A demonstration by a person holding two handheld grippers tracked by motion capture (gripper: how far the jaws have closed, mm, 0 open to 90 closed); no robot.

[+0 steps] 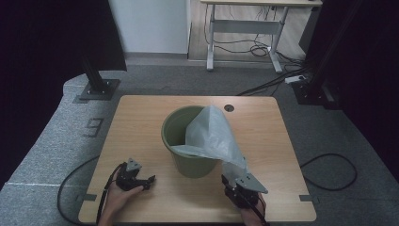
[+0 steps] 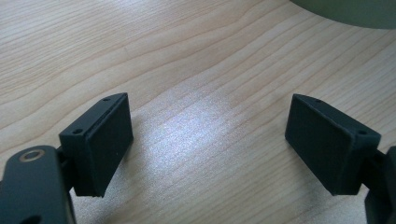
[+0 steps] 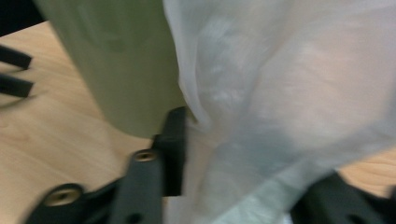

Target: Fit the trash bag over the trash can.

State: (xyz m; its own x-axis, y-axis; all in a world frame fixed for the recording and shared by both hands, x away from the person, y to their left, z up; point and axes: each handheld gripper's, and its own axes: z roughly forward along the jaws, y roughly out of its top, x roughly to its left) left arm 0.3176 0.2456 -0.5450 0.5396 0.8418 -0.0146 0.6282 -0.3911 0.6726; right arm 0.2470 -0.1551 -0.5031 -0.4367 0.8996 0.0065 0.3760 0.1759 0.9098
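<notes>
An olive-green bucket (image 1: pixel 188 160) stands upright in the middle of the wooden table (image 1: pixel 141 117). A translucent grey plastic bag (image 1: pixel 214 134) sits partly inside it and drapes over its near right rim, stretched down to my right gripper (image 1: pixel 231 180). In the right gripper view, my right gripper (image 3: pixel 201 154) is shut on the plastic bag (image 3: pixel 280 93), which covers one jaw, right beside the bucket (image 3: pixel 121 60) wall. My left gripper (image 1: pixel 148 181) rests low over the table left of the bucket. In the left gripper view, my left gripper (image 2: pixel 208 140) is open over bare wood.
A round cable hole (image 1: pixel 229 108) lies in the table's far side. Black cables trail from both grippers off the near edge. On the floor beyond the table are a dark stand base (image 1: pixel 99 88) and a desk frame (image 1: pixel 244 28) with loose cables.
</notes>
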